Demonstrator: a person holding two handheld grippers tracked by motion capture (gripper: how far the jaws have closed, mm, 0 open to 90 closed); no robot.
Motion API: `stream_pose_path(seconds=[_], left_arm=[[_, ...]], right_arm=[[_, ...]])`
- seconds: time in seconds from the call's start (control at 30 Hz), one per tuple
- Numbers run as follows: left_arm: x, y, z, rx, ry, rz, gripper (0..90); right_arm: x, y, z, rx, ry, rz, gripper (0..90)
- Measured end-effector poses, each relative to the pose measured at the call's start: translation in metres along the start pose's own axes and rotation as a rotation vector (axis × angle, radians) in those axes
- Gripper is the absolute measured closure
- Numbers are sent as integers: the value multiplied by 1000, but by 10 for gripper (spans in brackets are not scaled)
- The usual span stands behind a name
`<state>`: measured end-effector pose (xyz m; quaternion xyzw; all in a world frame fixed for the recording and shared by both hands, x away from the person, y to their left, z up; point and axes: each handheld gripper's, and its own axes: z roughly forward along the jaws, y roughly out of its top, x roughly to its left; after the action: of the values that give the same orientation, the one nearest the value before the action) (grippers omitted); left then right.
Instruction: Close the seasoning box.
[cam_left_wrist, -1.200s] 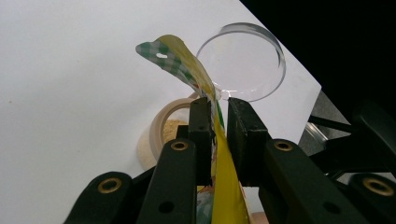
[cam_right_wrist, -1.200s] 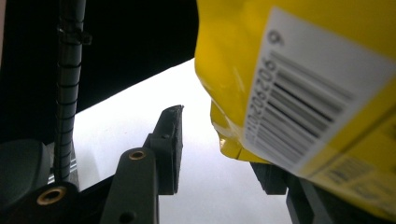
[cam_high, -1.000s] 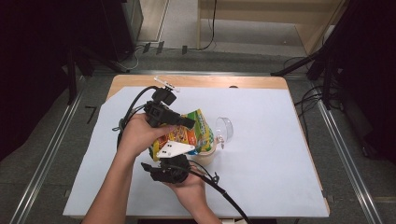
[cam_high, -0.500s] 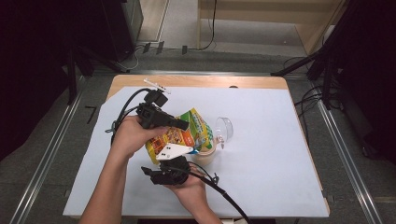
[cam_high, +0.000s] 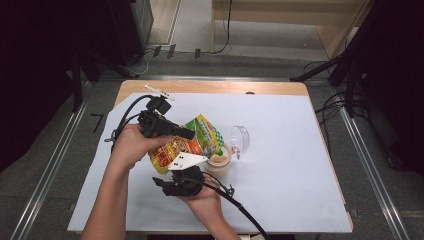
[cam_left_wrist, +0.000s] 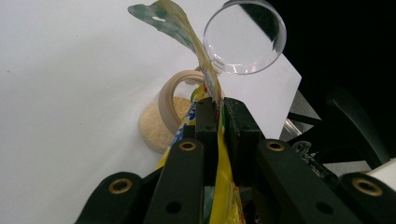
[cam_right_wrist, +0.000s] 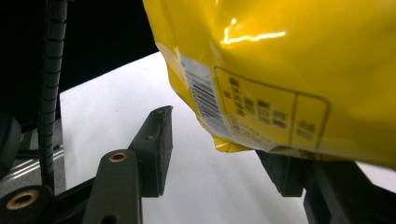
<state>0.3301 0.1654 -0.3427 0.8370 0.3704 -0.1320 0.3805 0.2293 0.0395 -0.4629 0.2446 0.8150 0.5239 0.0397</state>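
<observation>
Left gripper (cam_high: 187, 134) clamped on the upper edge of the yellow snack bag (cam_high: 192, 142), held tilted above the open jar (cam_high: 219, 162) of pale crumbs near the middle of the white table cover (cam_high: 290, 150). Right gripper (cam_high: 187, 172) below the bag's near corner, jaws apart, having just widened, pressing on nothing. Clear round lid (cam_high: 241, 137) just right of the jar.
</observation>
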Motion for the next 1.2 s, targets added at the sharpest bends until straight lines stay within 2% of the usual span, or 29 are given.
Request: stream_pose_path(seconds=[0.2, 0.47, 0.53, 0.63, 0.67, 0.8, 1.0, 1.07, 1.2], left_arm=[[-3, 3, 14, 46, 16, 32, 835], [-4, 6, 20, 19, 45, 67, 837], [-3, 6, 21, 17, 38, 58, 836], [2, 5, 21, -1, -9, 17, 799], [3, 5, 21, -8, -6, 12, 792], [2, 6, 23, -15, 16, 27, 786], [1, 6, 24, -5, 24, 45, 790], [2, 4, 23, 7, 28, 50, 816], [7, 1, 18, 15, 3, 40, 871]], right_arm=[[3, 0, 3, 14, 0, -17, 501], [2, -1, 1, 13, -2, -33, 515], [2, -1, 1, 17, -4, -36, 515], [1, -2, 2, 30, -11, -44, 519], [2, -3, 2, 40, -12, -44, 519], [2, -4, 4, 59, -29, -61, 524], [2, -4, 5, 62, -32, -52, 533], [3, -5, 5, 65, -25, -53, 540], [5, -6, 7, 55, -7, -78, 541]])
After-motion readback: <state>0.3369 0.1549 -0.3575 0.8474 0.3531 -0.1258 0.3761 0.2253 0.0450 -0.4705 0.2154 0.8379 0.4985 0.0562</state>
